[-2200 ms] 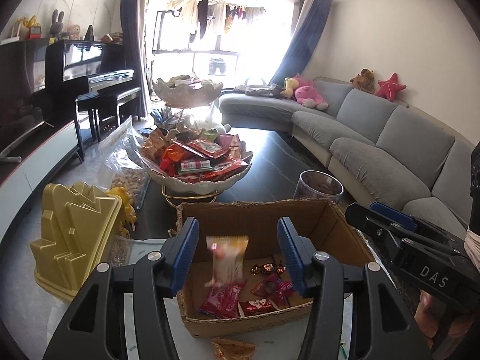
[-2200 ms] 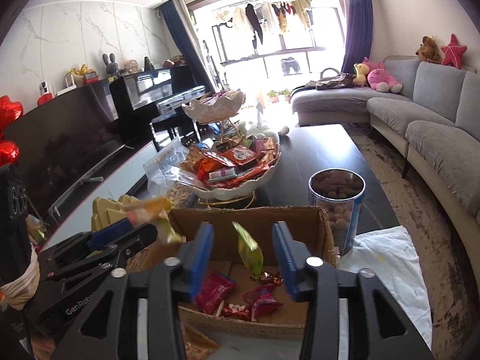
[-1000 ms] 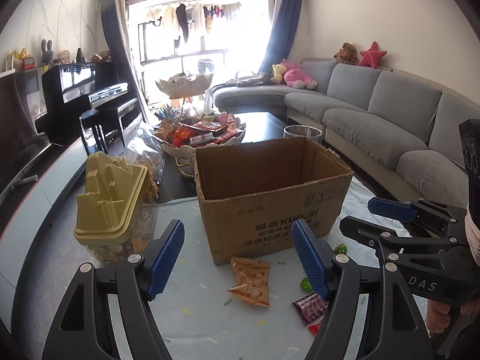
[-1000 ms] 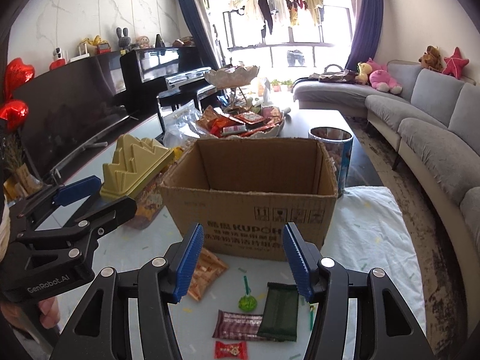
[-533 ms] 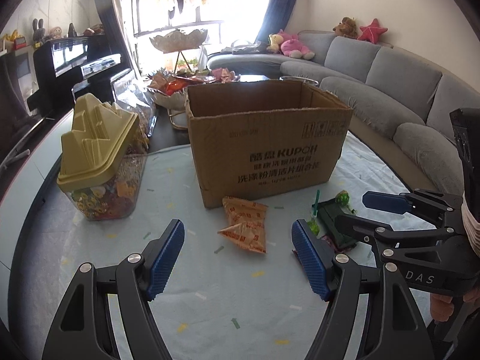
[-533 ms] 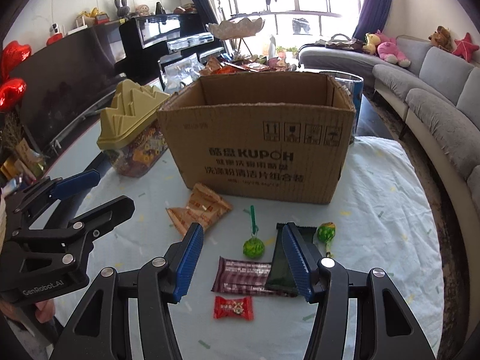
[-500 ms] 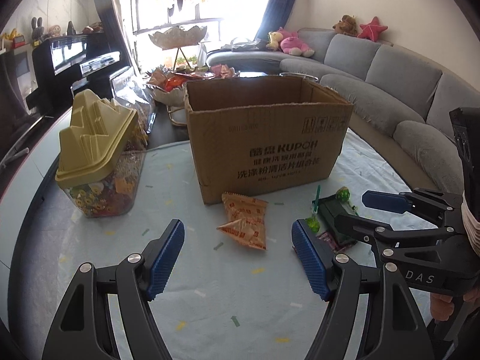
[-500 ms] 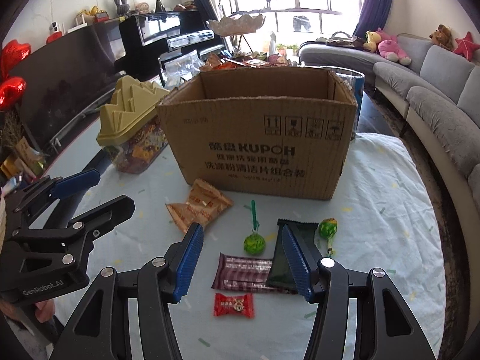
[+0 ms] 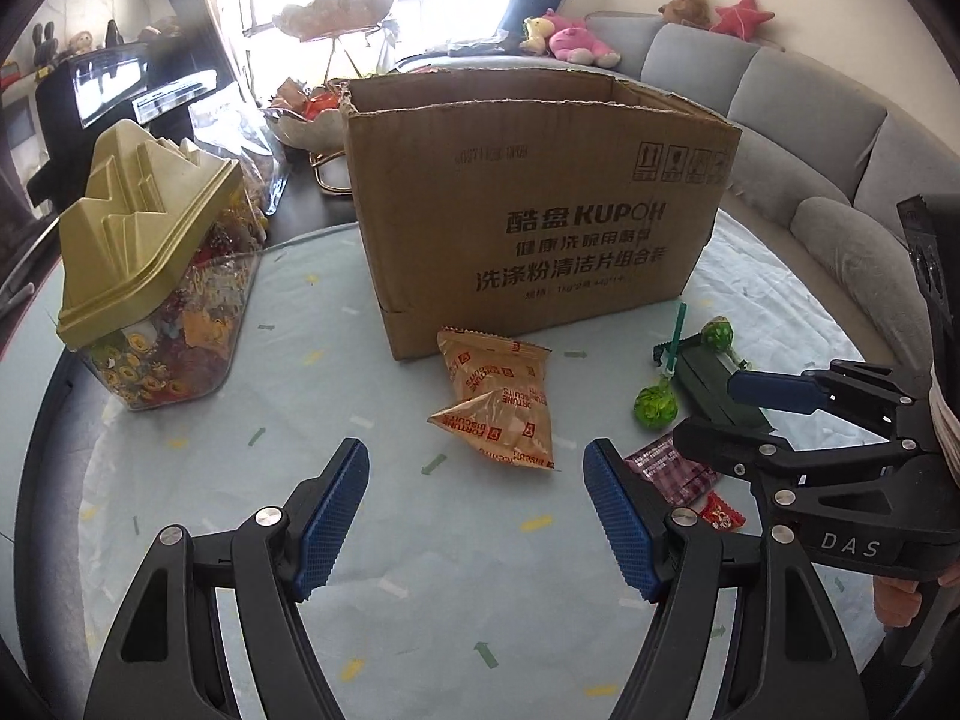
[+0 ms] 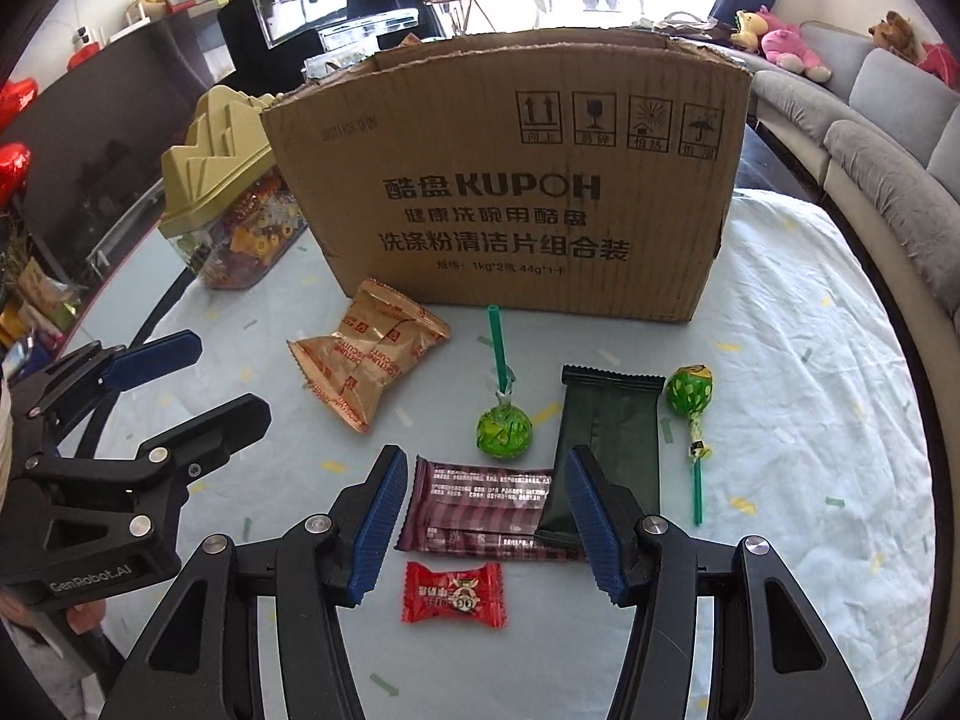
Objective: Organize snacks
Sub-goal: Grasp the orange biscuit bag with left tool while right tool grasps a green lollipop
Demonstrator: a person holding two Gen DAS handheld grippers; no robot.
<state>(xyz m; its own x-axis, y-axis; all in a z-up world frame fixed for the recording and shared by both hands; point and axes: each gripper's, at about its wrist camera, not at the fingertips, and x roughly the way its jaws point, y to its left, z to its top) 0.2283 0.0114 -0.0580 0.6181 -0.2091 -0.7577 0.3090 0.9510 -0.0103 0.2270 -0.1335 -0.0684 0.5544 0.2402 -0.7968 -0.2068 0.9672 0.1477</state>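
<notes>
An open cardboard box stands on the cloth-covered table. In front of it lie two orange biscuit packets, two green lollipops, a dark green bar, a maroon wrapper and a small red candy. My left gripper is open and empty, low over the cloth just short of the biscuit packets. My right gripper is open and empty, its fingers on either side of the maroon wrapper, above the red candy.
A clear snack jar with a gold peaked lid stands left of the box. A tiered bowl of snacks sits behind it. A grey sofa runs along the right. The table edge curves at the left.
Both grippers have dropped from above the box, where they released snacks, to low over the cloth in front of it, and moved closer to the loose snacks.
</notes>
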